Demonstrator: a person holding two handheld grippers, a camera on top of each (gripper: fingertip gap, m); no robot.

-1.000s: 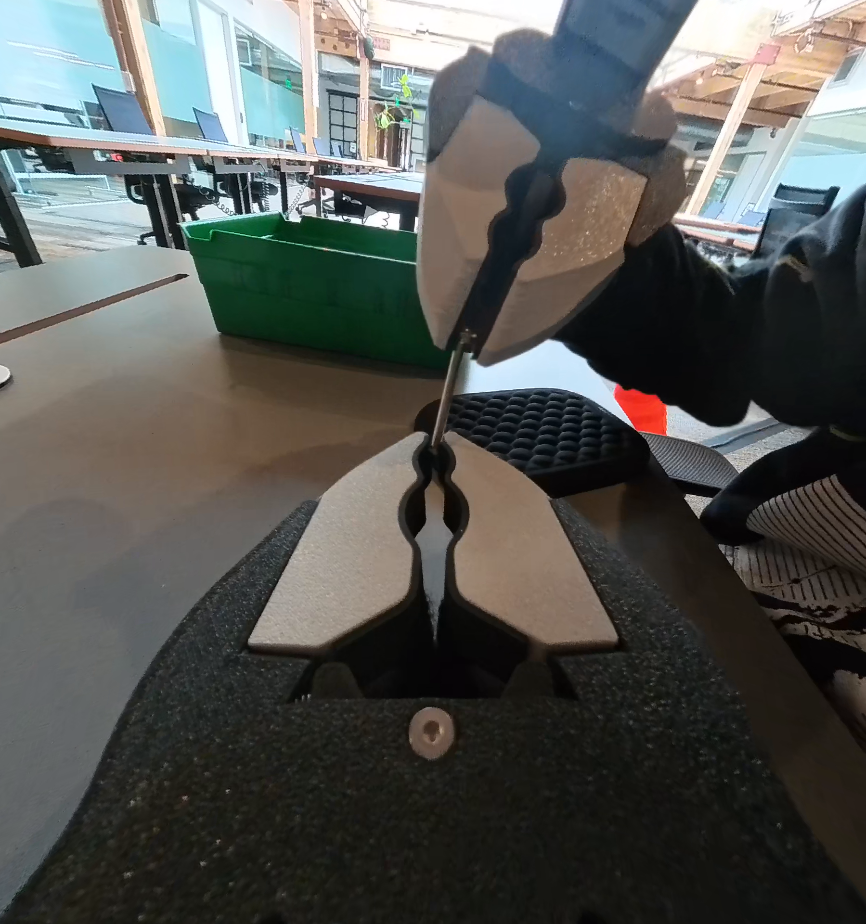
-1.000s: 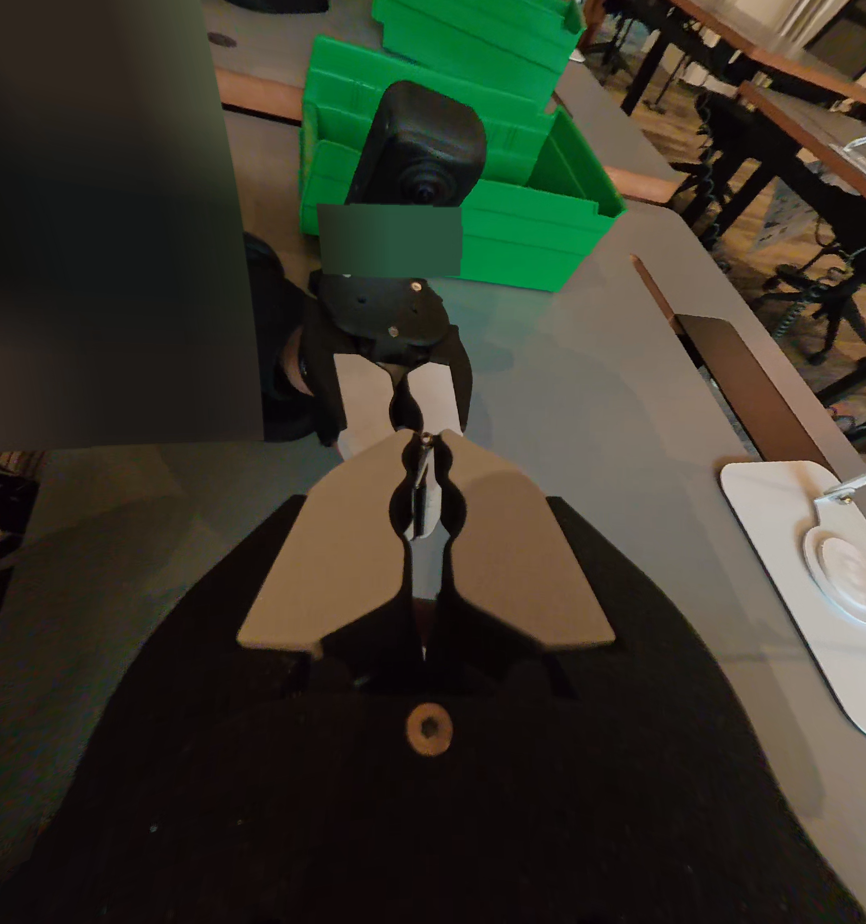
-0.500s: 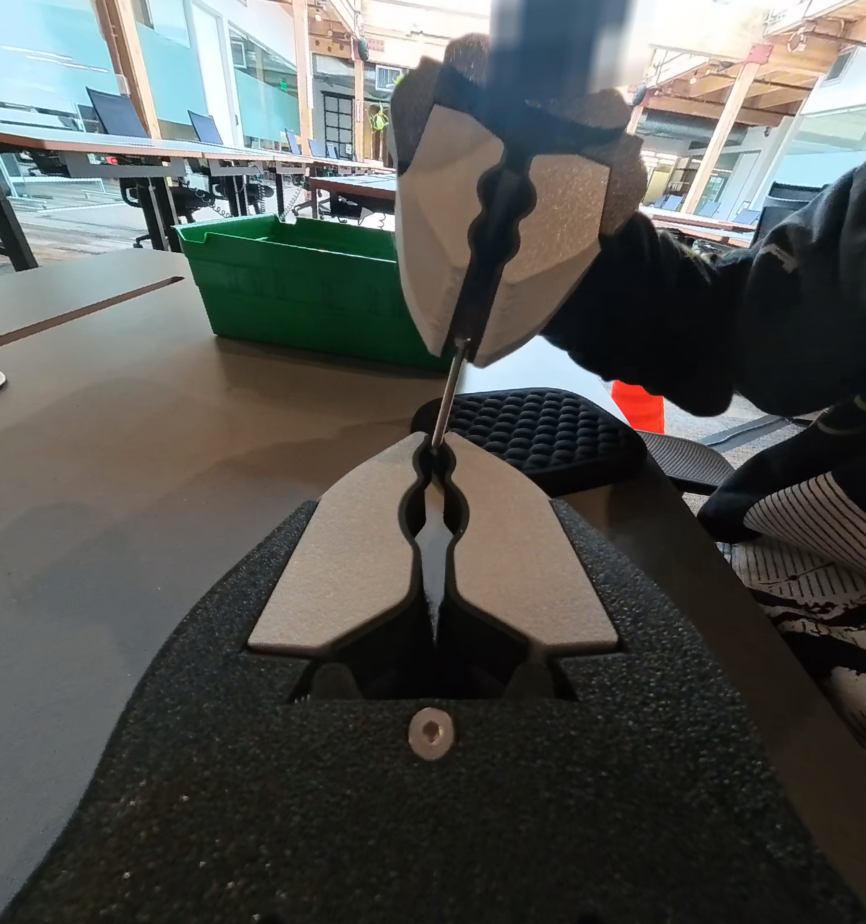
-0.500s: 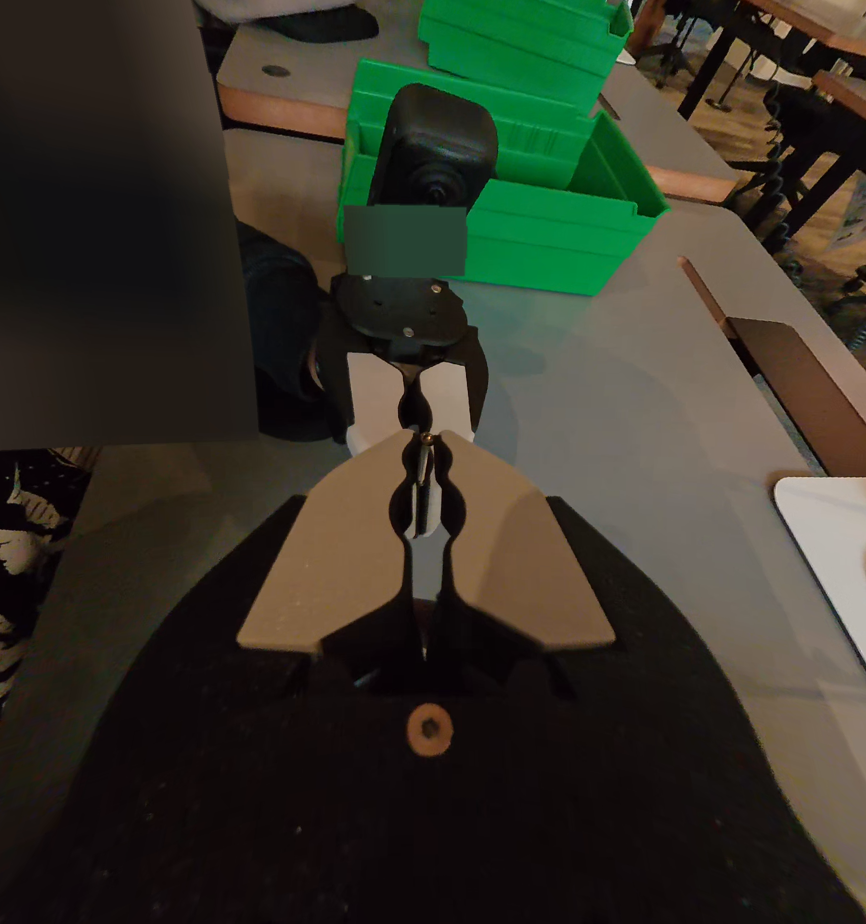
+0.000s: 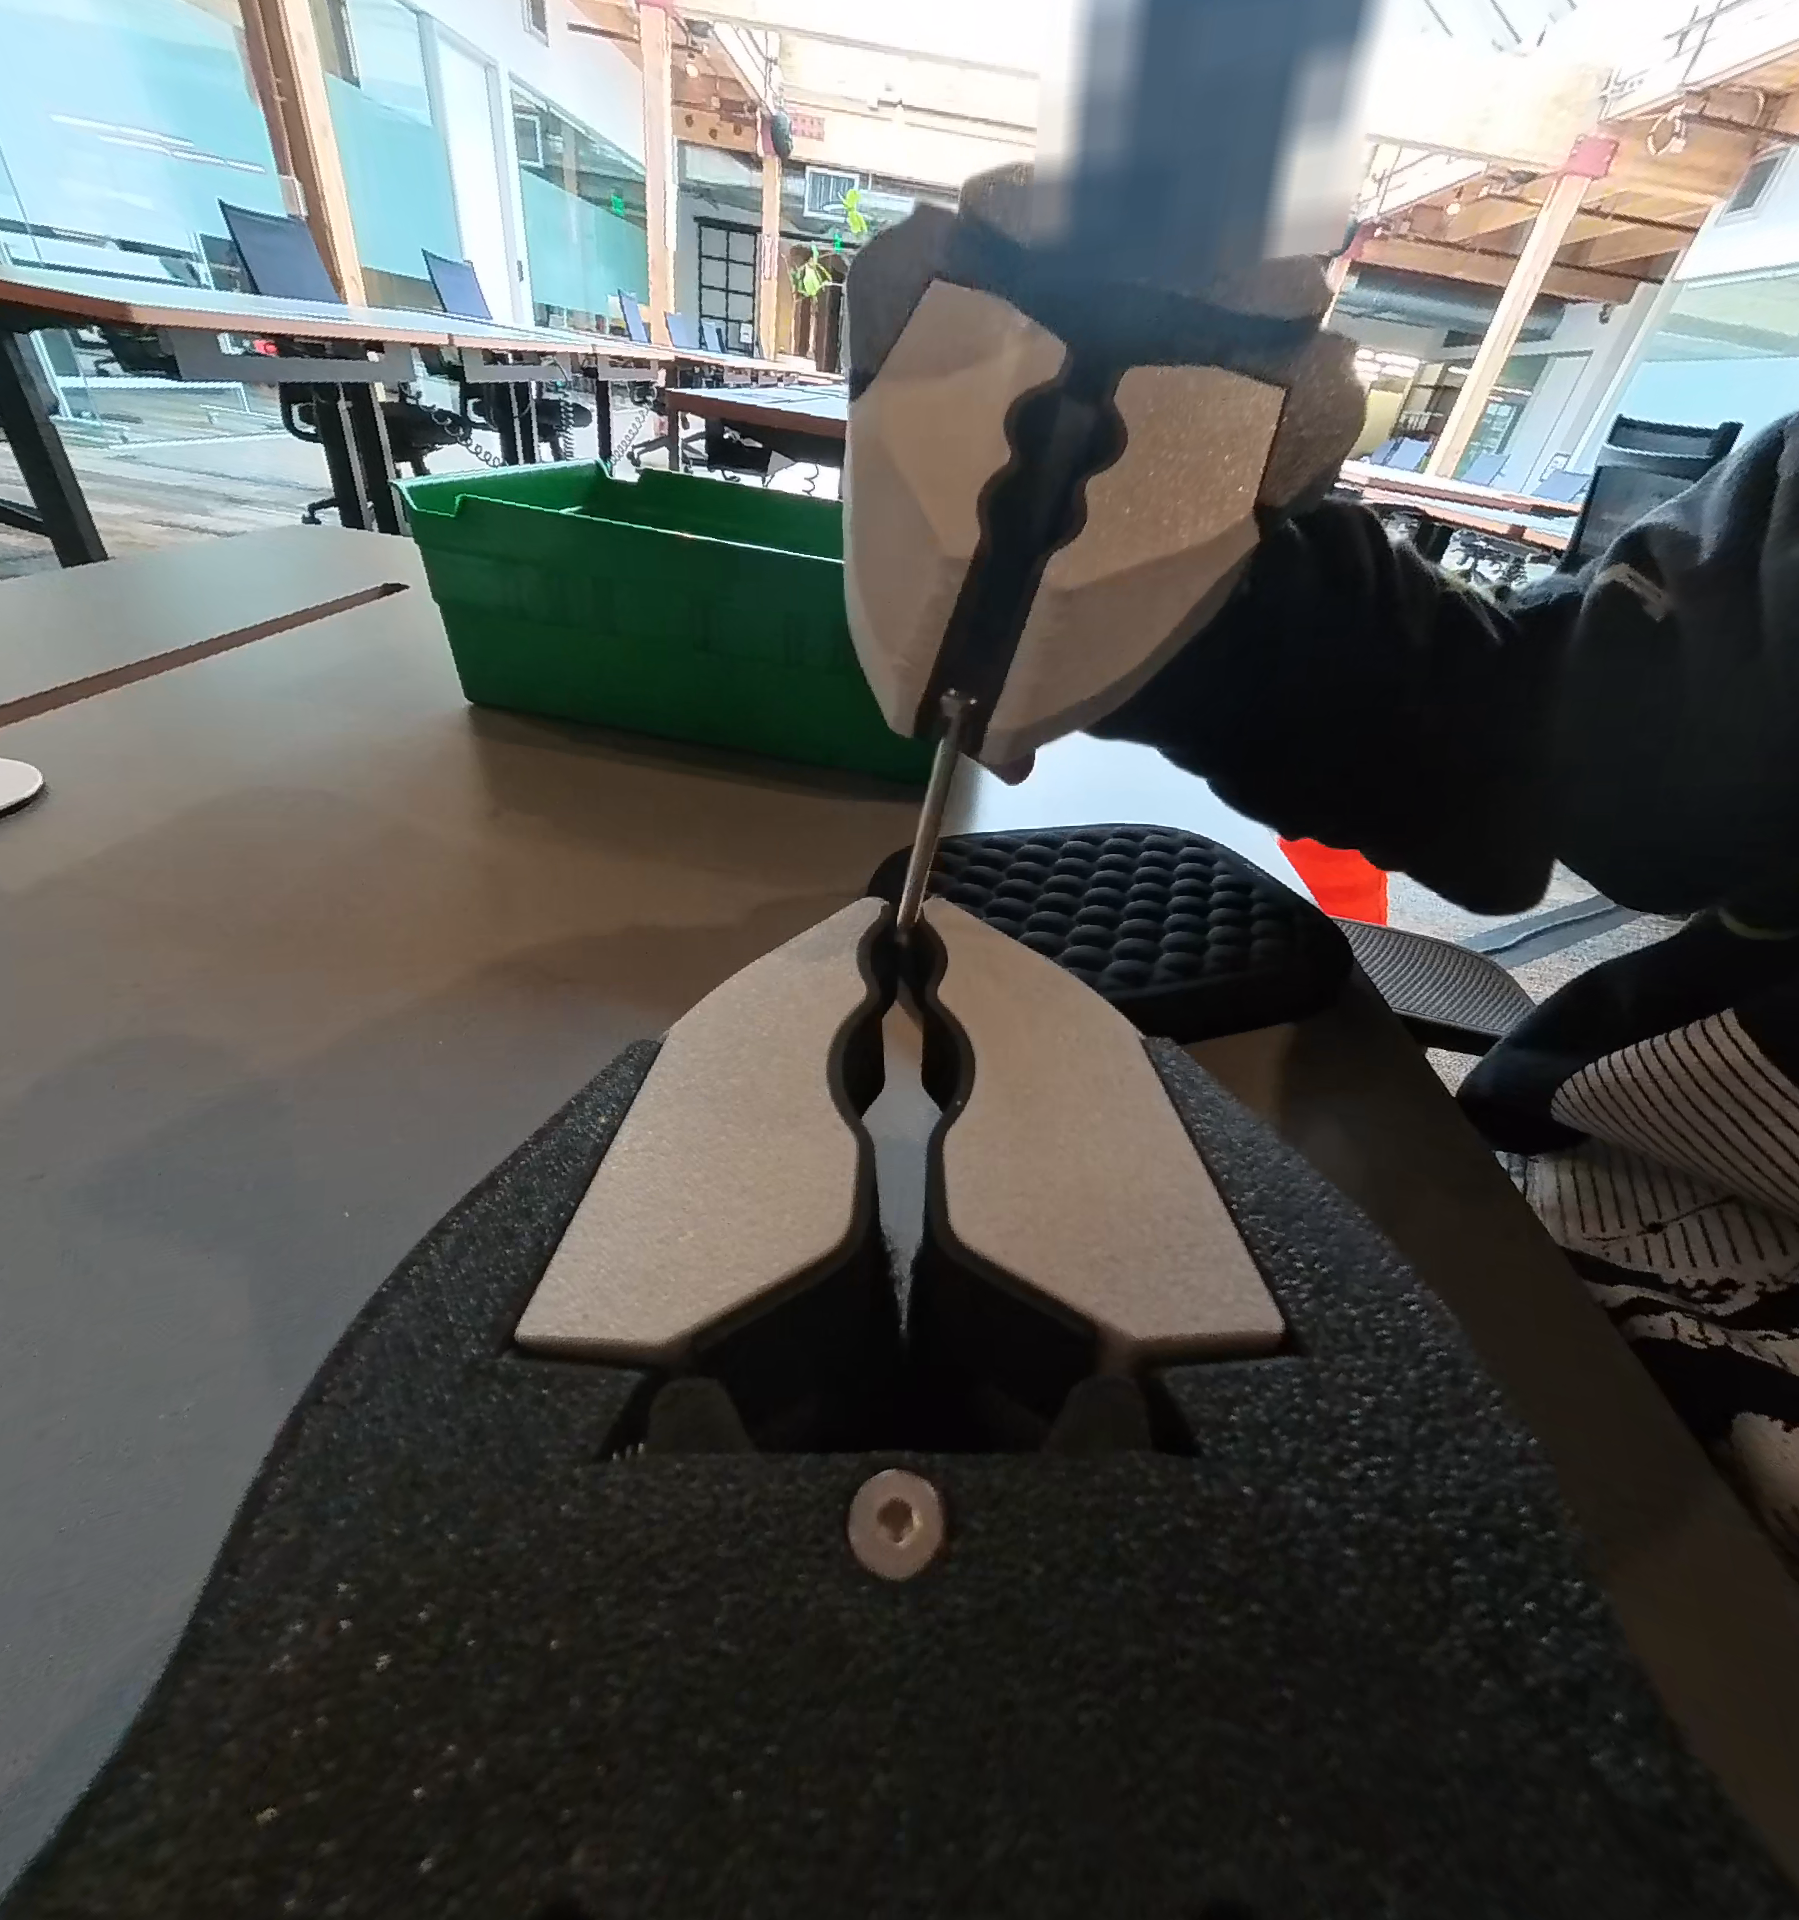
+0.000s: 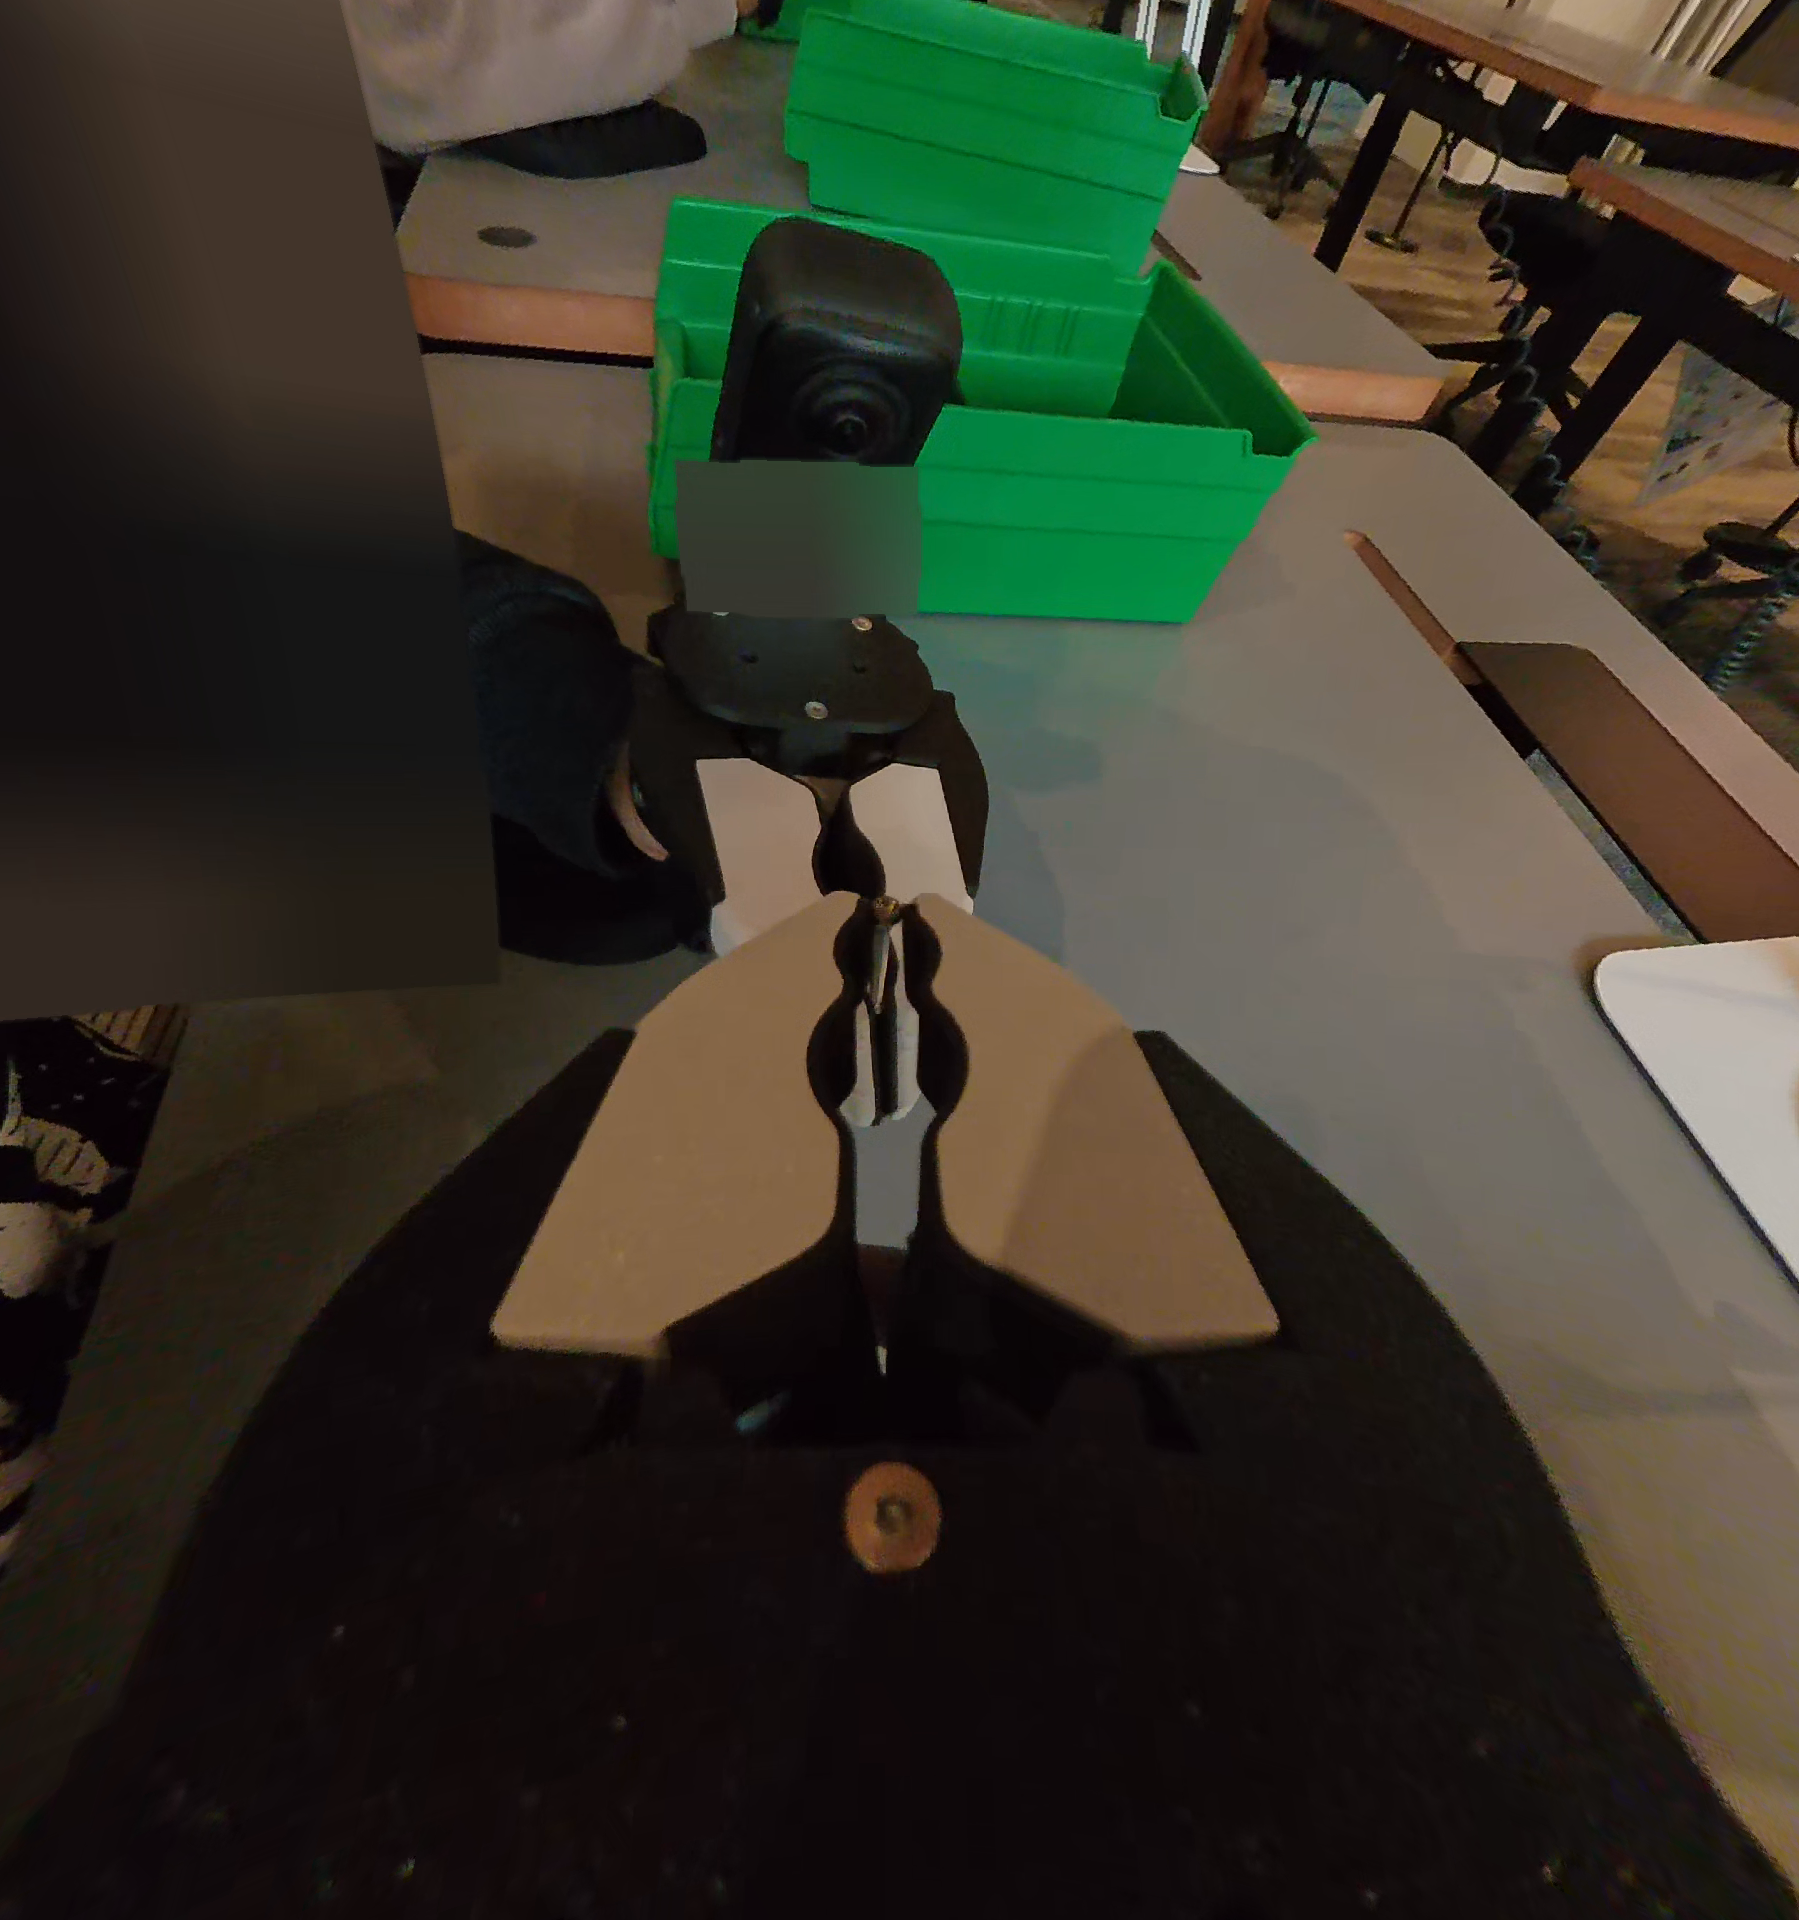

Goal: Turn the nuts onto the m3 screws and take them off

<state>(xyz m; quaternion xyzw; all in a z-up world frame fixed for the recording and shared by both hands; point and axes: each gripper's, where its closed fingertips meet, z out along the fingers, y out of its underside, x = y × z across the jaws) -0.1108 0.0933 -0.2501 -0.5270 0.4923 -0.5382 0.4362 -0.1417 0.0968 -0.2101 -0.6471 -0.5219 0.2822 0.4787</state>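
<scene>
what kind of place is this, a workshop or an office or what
Most likely an open-plan office used as a workbench: rows of long desks with office chairs, glass-walled rooms behind, and green parts bins on the grey table.

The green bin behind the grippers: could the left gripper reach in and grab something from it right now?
Probably not. The left gripper is shut on the screw, with the right gripper holding its other end before the green bin.

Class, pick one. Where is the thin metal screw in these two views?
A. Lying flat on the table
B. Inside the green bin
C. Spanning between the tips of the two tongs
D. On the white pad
C: the screw runs from the left tongs up to the right tongs, clear of the table.
</scene>
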